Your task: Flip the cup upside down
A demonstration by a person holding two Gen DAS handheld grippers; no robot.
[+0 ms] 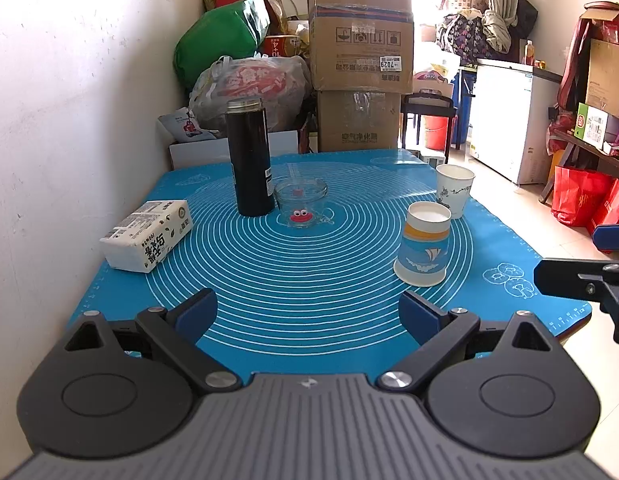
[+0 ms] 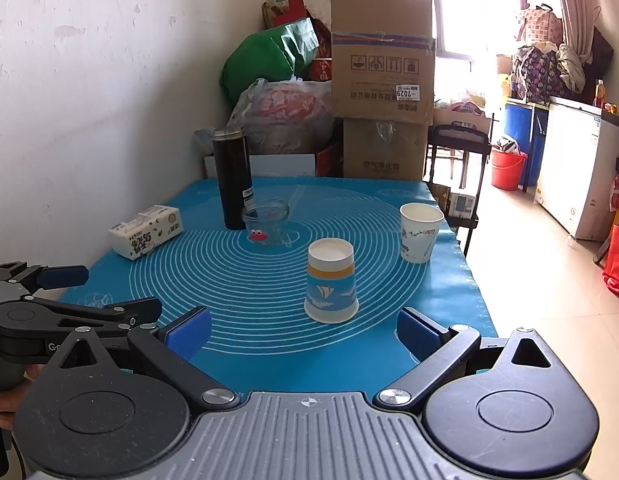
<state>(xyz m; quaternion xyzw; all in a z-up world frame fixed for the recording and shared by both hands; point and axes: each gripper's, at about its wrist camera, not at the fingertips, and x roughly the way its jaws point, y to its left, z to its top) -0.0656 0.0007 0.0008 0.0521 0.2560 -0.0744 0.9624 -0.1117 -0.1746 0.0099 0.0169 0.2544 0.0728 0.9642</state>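
A blue-and-orange paper cup (image 1: 423, 244) stands upside down on the blue mat (image 1: 309, 264), wide rim down; it also shows in the right wrist view (image 2: 330, 280). A white paper cup (image 1: 453, 190) stands upright, mouth up, behind it near the mat's right edge, and shows in the right wrist view (image 2: 419, 232). My left gripper (image 1: 305, 314) is open and empty over the mat's near edge. My right gripper (image 2: 303, 330) is open and empty, just in front of the inverted cup. Neither gripper touches a cup.
A tall black flask (image 1: 248, 156), a small glass jar (image 1: 300, 202) with a red face sticker and a white tissue pack (image 1: 147, 236) stand on the mat's left half. A wall runs along the left. Cardboard boxes (image 1: 361, 56) and bags stand behind the table.
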